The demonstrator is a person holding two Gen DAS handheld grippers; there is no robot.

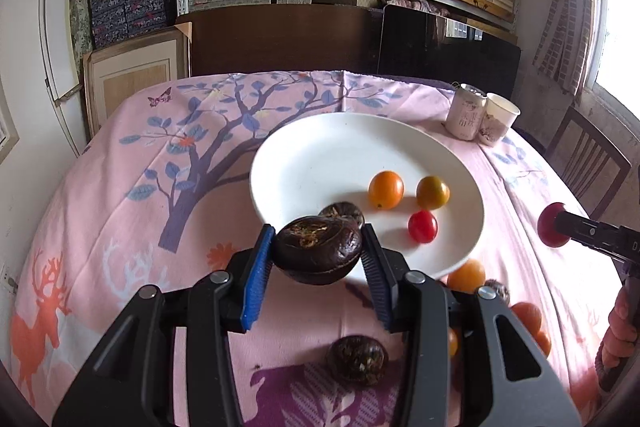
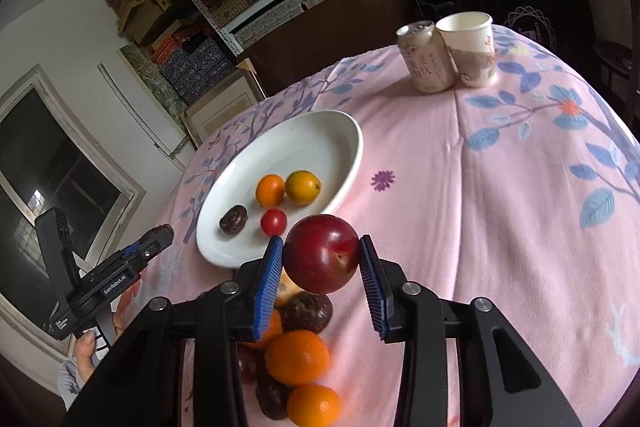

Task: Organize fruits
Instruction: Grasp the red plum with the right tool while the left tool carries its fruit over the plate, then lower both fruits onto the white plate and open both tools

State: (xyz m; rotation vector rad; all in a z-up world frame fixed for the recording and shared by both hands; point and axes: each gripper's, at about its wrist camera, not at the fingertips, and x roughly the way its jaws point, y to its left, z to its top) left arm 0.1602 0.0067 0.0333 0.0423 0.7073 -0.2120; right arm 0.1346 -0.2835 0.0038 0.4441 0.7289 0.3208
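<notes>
Left wrist view: left tongs (image 1: 318,251) are clamped on a dark wrinkled fruit (image 1: 318,250), held at frame centre over the near rim of the white plate (image 1: 320,147). The plate already carries two orange fruits (image 1: 386,189), a red tomato (image 1: 422,225) and another dark fruit (image 1: 343,211), part hidden behind the held one. A further dark fruit (image 1: 358,359) lies on the cloth-covered surface (image 1: 120,207) at lower centre.

Right wrist view: right tongs (image 2: 322,259) are clamped on a red plum (image 2: 322,253), both blue pads against its sides, held just right of the plate's near edge. A loose pile of oranges (image 2: 297,357) and dark fruits lies directly beneath, at bottom centre. A can (image 2: 426,57) and paper cup (image 2: 470,49) stand touching in the upper right, well apart from the work.

Risks noted:
- Plum is round and smooth, gripped near its widest part only; any slackening would drop it onto the pile and scatter fruit across the surface.
- Both tongs appear bound for the same near edge of the plate; in my judgement collision between them is likely if they arrive together.
- Plate contents sit crowded toward the near side. A fruit released there could strike the tomato and roll it over the low rim.
- The wrinkled fruit is soft-looking; excess squeeze may crush it.
</notes>
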